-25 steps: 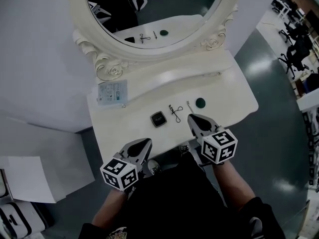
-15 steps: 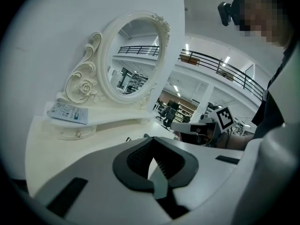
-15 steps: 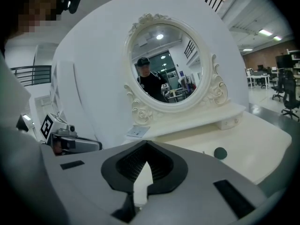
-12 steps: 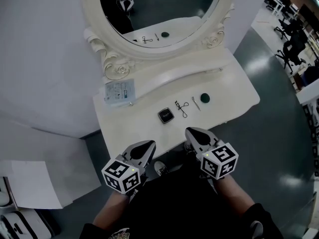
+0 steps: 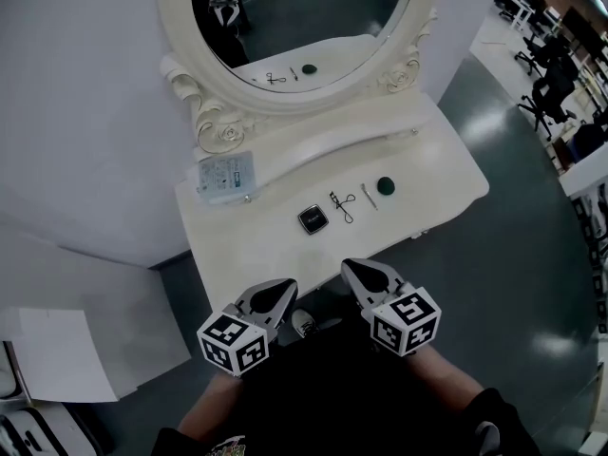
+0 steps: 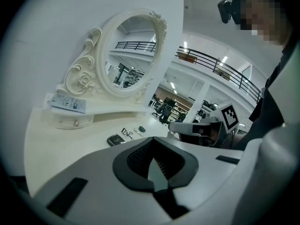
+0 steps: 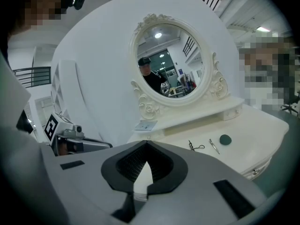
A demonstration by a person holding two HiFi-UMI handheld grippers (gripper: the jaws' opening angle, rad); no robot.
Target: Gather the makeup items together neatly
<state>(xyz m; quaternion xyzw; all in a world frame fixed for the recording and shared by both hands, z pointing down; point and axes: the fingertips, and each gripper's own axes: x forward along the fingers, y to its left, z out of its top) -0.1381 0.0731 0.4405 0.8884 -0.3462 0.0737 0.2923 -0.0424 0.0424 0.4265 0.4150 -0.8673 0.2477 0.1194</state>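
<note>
Head view: left gripper [image 5: 285, 287] and right gripper [image 5: 350, 266] both closed, empty; gathering looks unstarted. Next, open toward the black square compact [image 5: 313, 219].

A cream-white carved dressing table [image 5: 432, 164] with an oval mirror [image 5: 313, 8] stands against a white wall [image 5: 76, 112]; the grey-green floor [image 5: 513, 283] is glossy (black office chairs [image 5: 556, 98] far right).

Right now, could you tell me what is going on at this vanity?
A person holds the left gripper and right gripper shut and empty, short of the table's front edge, touching nothing. The compact, curler, tweezers and green puff lie close together in a row on the table.
</note>
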